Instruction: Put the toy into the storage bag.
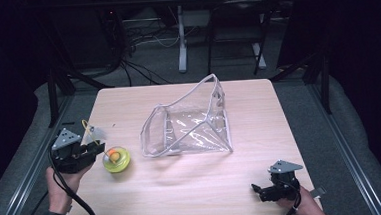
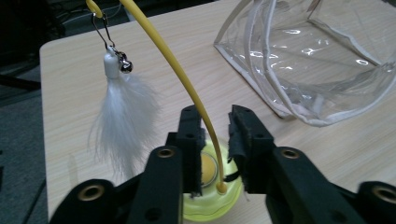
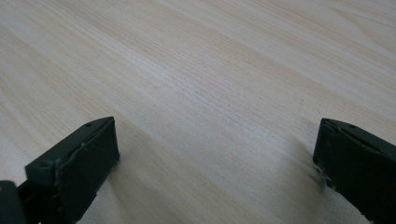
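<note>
A cat toy stands at the table's left: a yellow-green round base [image 1: 116, 159] with an orange ball inside. From the base [image 2: 212, 186] a thin yellow wand [image 2: 173, 60] curves up, and a white feather [image 2: 123, 121] with a small bell hangs from its tip. My left gripper [image 1: 98, 148] is right beside the base. In the left gripper view its jaws [image 2: 215, 122] stand narrow around the wand; the wand lies against the left one, with a gap to the right one. My right gripper [image 1: 256, 189] rests open at the front right, with bare wood between its jaws [image 3: 217, 140].
A clear plastic zip pouch [image 1: 189, 125] with white piping stands open mid-table, its mouth towards the toy; it also appears at the upper right of the left gripper view [image 2: 317, 51]. The wooden table [image 1: 193, 187] ends close in front of both hands. Cables and stands lie beyond.
</note>
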Tool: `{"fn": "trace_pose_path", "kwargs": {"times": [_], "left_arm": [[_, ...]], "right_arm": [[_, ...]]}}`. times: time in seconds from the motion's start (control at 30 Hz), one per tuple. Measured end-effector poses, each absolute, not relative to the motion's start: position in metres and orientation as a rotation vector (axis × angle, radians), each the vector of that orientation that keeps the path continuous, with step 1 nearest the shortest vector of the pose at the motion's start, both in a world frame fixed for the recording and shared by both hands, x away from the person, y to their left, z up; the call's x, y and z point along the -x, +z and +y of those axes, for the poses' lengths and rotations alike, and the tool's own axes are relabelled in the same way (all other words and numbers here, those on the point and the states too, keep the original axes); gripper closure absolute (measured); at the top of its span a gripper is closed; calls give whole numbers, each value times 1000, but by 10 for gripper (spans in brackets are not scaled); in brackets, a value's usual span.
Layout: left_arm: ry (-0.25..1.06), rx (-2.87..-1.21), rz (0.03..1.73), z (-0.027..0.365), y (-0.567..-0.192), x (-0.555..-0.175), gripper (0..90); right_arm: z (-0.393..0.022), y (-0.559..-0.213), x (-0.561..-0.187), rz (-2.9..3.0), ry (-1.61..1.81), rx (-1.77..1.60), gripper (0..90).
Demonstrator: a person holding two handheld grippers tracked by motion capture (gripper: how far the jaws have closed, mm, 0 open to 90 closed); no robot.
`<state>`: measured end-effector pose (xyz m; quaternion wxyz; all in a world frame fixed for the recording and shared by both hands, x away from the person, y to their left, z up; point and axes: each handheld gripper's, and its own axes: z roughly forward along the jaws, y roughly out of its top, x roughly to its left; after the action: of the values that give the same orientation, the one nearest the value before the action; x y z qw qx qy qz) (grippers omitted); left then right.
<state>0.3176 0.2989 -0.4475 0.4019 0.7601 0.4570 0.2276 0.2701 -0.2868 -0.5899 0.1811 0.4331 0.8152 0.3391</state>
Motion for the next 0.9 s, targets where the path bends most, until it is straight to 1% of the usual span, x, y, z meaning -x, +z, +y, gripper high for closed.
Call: {"fn": "trace_pose_path", "kwargs": {"times": [0.13,0.3,0.57,0.9], "left_arm": [[569,-1931,1161,299,-445,-320,828],[573,-1967,1126,296,-442,-323,872],[568,-2031,1090,291,-435,-330,882],[571,-2063,1035,289,-424,-332,884]], "right_arm": [[-287,-590,-270,2302,957,-1223,0],[-287,-590,-270,2302,958,-1223,0],[-287,-590,-270,2302,958,-1223,0],[-287,-590,-270,2302,958,-1223,0]]}}
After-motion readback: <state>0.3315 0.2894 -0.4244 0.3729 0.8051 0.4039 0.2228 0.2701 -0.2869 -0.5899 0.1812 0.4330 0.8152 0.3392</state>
